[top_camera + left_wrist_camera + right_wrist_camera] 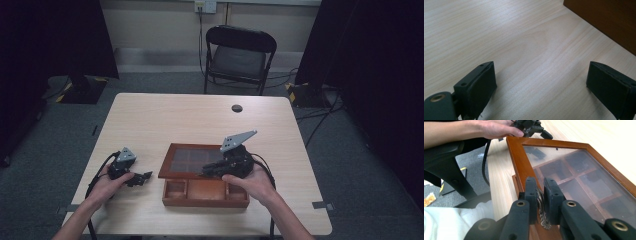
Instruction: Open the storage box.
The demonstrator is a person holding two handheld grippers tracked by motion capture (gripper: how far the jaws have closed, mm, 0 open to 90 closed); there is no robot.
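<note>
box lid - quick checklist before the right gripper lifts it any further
1. Right gripper clamped on the lid's metal clasp: ok, the clasp sits between the shut jaws.
2. Glass lid partly raised over the wooden box: ok, front compartments are exposed.
3. Left gripper clear of the box: ok, it rests on the table, jaws open, with the box side nearby.
4. Space behind the lid to swing back: ok, bare tabletop there.
5. Box held against sliding: not ok, nothing braces it.
6. Hinge condition: cannot tell, hidden.
</note>
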